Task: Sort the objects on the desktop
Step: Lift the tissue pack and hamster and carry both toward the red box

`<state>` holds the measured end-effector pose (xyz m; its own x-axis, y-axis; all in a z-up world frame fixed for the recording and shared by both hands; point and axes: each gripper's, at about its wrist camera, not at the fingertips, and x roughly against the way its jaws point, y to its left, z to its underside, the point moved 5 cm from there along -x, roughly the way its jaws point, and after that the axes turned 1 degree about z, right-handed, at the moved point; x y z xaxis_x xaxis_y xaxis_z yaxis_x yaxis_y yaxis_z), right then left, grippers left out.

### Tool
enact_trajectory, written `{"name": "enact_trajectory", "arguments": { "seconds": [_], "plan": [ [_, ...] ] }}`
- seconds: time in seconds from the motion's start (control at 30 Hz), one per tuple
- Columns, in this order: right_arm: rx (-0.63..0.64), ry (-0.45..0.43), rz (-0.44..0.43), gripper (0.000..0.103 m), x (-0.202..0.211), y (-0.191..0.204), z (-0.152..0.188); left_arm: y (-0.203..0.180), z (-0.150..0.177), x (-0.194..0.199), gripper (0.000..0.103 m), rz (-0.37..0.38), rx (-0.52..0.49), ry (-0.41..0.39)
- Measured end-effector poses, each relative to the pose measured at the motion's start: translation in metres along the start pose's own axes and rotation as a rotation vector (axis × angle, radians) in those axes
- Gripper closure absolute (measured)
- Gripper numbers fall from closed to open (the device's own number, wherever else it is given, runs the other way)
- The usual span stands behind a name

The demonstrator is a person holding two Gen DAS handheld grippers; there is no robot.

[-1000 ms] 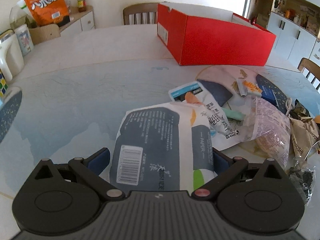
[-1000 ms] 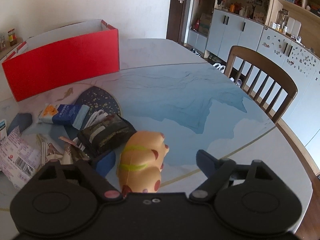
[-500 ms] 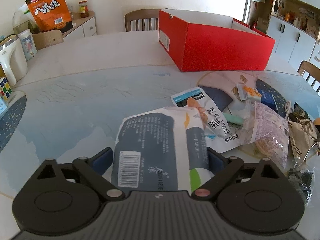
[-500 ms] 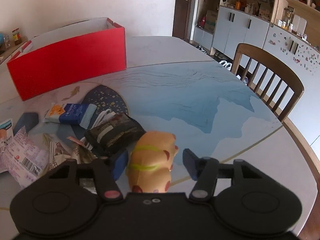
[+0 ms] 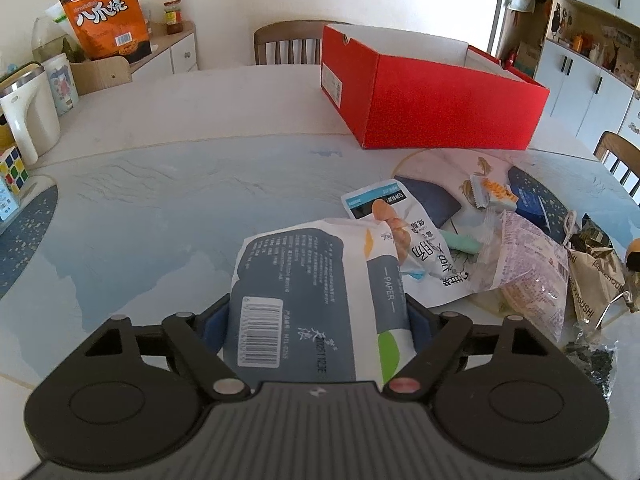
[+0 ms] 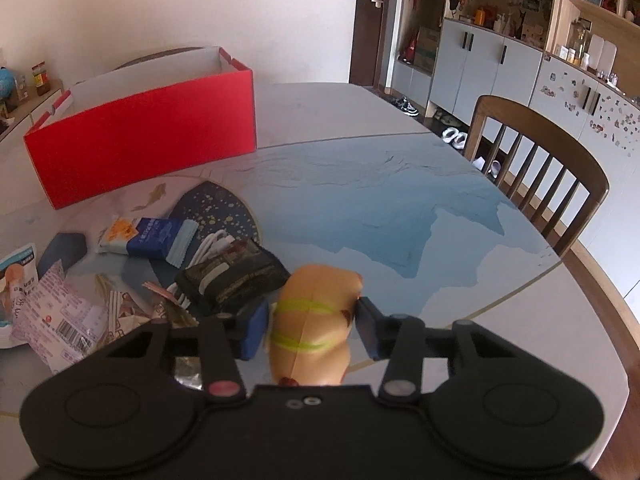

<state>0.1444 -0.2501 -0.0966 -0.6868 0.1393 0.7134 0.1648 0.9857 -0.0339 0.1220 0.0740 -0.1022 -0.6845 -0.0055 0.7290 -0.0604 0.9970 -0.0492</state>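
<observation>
Grey-white plastic tissue pack [image 5: 316, 304], near side of open red cardboard box [image 5: 436, 108]: left gripper [image 5: 318, 320] closing, pads touching sides for lift. Right gripper [image 6: 310, 330] closing onto tan squishy toy [image 6: 314, 328], likely boxing both.

Bare table [image 5: 168, 216] left of the wrapper clutter [image 5: 520, 264]; red box [image 5: 440, 108] behind.

The tissue pack [image 5: 316, 304] is slate grey and white with a green patch and a black barcode. The soft toy [image 6: 316, 328] is tan-orange with lime-green stripes, between blue pads [image 6: 252, 330]. The box [image 5: 440, 108] is bright red outside and white inside; the tabletop [image 5: 168, 216] is pale blue and white, marbled.
</observation>
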Motion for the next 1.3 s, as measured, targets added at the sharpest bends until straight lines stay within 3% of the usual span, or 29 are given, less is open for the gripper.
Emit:
{"name": "enact_trajectory", "arguments": {
  "seconds": [0.7,1.03,1.3],
  "plan": [
    [-0.013,-0.087,-0.034,0.056,0.050,-0.018,-0.015,-0.033,-0.025,0.049,0.019,0.023,-0.007,-0.103],
    [-0.012,-0.130,-0.057,0.056,0.067,-0.014,-0.038,-0.059,-0.065,0.057,0.019,0.039,-0.047,-0.122],
    [0.032,-0.167,-0.083,0.056,0.070,-0.002,-0.076,-0.078,-0.106,0.053,0.019,0.079,-0.082,-0.147]
  ]
}}
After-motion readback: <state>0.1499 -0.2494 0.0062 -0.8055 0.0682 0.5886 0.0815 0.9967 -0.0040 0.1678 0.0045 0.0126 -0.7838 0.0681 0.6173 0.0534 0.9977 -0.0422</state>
